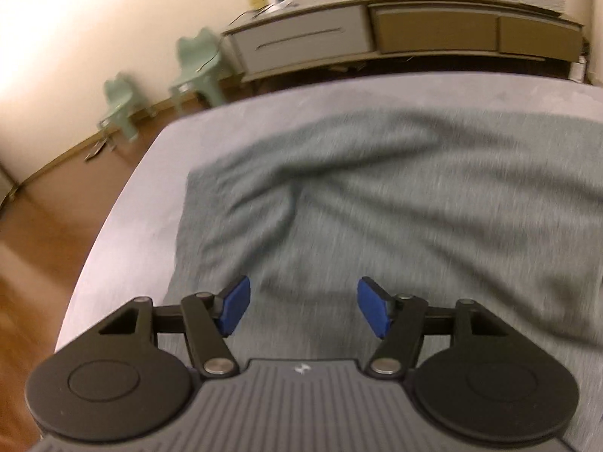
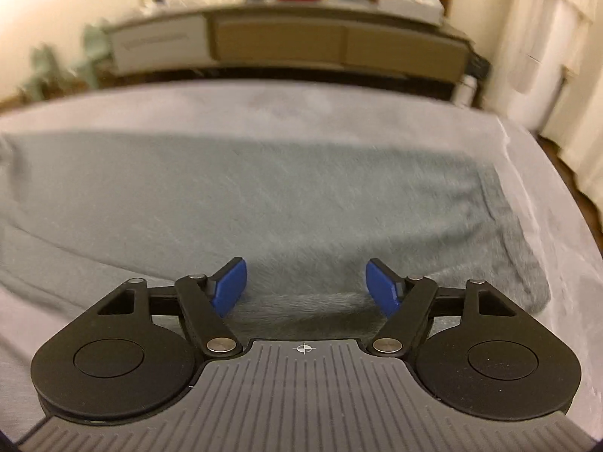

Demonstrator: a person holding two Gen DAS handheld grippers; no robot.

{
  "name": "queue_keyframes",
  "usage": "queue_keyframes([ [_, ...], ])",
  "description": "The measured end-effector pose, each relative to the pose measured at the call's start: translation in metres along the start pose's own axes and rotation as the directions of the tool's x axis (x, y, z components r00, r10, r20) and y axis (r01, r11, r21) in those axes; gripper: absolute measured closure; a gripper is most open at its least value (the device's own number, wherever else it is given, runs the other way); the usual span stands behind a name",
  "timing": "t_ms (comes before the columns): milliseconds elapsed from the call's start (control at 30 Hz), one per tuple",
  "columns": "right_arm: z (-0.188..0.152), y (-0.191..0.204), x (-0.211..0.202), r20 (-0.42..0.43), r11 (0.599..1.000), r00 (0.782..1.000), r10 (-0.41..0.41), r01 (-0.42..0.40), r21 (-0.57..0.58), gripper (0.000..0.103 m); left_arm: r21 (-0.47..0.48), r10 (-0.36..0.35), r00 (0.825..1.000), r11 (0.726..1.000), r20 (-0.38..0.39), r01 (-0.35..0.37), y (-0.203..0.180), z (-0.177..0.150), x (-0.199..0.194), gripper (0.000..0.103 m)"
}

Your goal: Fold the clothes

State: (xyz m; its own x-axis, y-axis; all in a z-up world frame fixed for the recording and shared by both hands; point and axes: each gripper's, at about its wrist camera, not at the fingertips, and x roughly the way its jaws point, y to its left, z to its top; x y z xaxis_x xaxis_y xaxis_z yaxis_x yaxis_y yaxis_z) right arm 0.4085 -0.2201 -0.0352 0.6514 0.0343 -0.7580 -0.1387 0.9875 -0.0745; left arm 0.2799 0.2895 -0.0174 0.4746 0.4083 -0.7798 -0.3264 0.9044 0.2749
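- Left wrist view: the left gripper [image 1: 303, 307] has its jaws wide apart. Nothing is between the blue pads [image 1: 236, 305]. They hold nothing.
- The grey cloth [image 1: 395, 203] lies on a bed [image 1: 124, 203]. It starts right under the jaws and goes far out in front of them and off to their right.
- The cloth is bumpy here. Soft folds and wrinkles run out from just in front of the jaws.
- The left edge of the cloth sits a little to the left of the jaws. A bare strip of bed shows past it.
- Far beyond the jaws stand a long cabinet [image 1: 395, 37] and two small green chairs [image 1: 196, 64].
- Right wrist view: the right gripper [image 2: 306, 288] also has its jaws wide apart. Nothing is between them either.
- The same cloth [image 2: 264, 196] lies under and in front of these jaws. It looks smoother on this side.
- A rounded end of the cloth lies to the right of the jaws, near the edge of the bed [image 2: 546, 173].
- This picture is blurry, so small creases are hard to see.
- How far along: I think the job is near its start. The cloth looks spread out, with no neat fold that I can see.
- Still to do, I think: grab an edge with each gripper, lift it over, and press the cloth into a small tidy pile.
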Motion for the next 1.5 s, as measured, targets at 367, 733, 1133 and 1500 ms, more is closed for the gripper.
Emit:
queue_keyframes([
  [367,-0.070,-0.021,-0.123,0.070,0.987,0.985,0.157,-0.159,0.033,0.020,-0.056,0.010,1.000,0.998,0.008,-0.009,0.049,-0.095,-0.040,0.036],
  [733,-0.129,-0.119,-0.131,0.026,0.952,0.976,-0.218,0.207,0.225,0.030,-0.250,0.064,0.998,0.967,0.025,-0.056,0.096,-0.111,-0.042,0.049],
  [1133,-0.126,-0.108,-0.097,0.056,0.965,0.998,0.017,-0.031,0.262,0.074,-0.120,-0.012,0.998,0.993,0.057,0.019,0.065,-0.119,-0.048,0.040],
  [1500,-0.123,-0.162,-0.198,0.547,0.762,0.836,-0.046,-0.325,0.560,0.103,-0.159,0.068,0.997,0.986,0.048,-0.059,0.085,-0.116,-0.036,0.039],
])
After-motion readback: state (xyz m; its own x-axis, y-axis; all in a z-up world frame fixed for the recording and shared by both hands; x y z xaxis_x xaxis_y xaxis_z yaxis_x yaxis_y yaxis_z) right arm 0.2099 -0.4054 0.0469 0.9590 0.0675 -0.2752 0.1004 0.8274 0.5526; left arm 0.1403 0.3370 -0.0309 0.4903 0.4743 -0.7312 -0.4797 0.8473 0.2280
